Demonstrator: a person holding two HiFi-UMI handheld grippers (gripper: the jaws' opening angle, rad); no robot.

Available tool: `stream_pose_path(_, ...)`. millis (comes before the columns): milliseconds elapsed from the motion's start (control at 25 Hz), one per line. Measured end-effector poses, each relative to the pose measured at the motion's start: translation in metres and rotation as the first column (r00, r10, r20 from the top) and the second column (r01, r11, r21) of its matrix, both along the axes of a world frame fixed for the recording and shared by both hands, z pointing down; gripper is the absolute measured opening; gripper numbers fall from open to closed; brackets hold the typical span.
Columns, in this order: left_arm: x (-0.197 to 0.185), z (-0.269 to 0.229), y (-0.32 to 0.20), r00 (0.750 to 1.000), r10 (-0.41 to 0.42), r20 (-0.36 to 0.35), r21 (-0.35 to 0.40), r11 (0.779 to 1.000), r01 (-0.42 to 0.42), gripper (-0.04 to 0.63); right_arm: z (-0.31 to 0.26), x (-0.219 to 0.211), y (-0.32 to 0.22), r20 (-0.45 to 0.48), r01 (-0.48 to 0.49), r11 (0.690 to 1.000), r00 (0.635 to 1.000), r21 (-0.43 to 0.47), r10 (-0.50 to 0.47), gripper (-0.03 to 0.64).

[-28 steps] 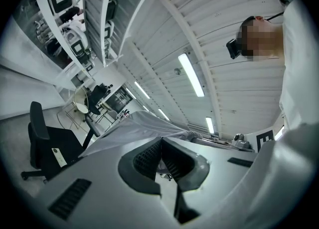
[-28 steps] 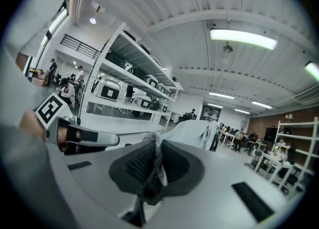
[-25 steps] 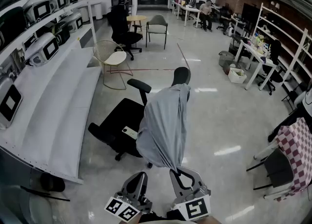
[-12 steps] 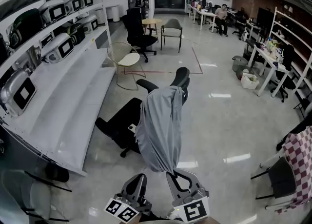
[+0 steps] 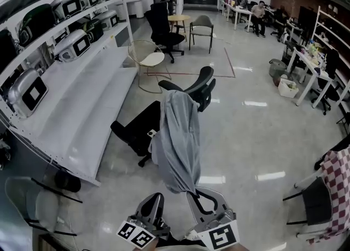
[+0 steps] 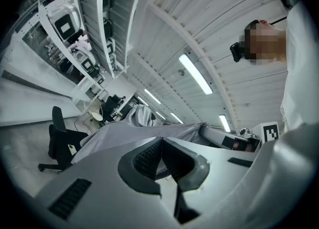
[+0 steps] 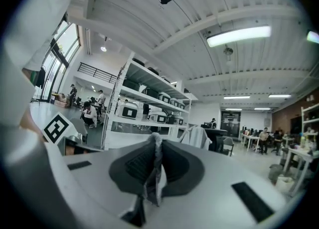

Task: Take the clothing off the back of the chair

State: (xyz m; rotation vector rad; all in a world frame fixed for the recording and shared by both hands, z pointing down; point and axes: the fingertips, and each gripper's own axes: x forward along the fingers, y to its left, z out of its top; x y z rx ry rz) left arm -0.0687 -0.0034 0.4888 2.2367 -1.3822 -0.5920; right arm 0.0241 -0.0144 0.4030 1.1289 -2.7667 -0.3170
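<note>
- Since a second ago, the grey garment (image 5: 176,135) is drawn into a narrower, tauter strip, and more of the chair's black back and headrest (image 5: 205,77) is bared at its right.
- The garment is still draped over the top of the chair (image 5: 136,129) at frame centre, and its lower corner is led down to the bottom centre of the head view.
- The right tongs (image 5: 192,194) are clamped on that lower corner; in the right gripper view a crumpled fold of grey cloth (image 7: 155,173) is pinched between the ribbed black pads.
- The left tongs (image 5: 156,198) are held together just left of the right ones; nothing is seen gripped in them, and the cloth (image 6: 134,135) is stretched away beyond their tips.
- The garment's long axis is run from the tongs up the frame to the chair top, so the coming pull is judged to need a lift toward the upper frame, over the back, before the cloth is freed; the right tongs are the nearer and already engaged.
- The cloth is thin, soft and matte, likely to drag on the headrest; the chair is dark mesh and plastic on castors, on a glossy pale floor (image 5: 257,135) where it may be rolled.
</note>
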Motion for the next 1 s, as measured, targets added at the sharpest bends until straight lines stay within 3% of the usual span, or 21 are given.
stream_pose_path(280, -0.004, 0.006, 0.015, 1.0, -0.019, 0.01, -0.031, 0.999, 0.02, 0.009, 0.015, -0.007, 0.009, -0.014, 0.029, 0.998, 0.999, -0.051, -0.029, 0.035)
stream_pose_path(1000, -0.024, -0.012, -0.013, 0.996, 0.089, -0.013, 0.031, 0.996, -0.088, 0.009, 0.027, -0.029, 0.014, -0.063, -0.054, 0.993, 0.997, -0.102, 0.047, 0.035)
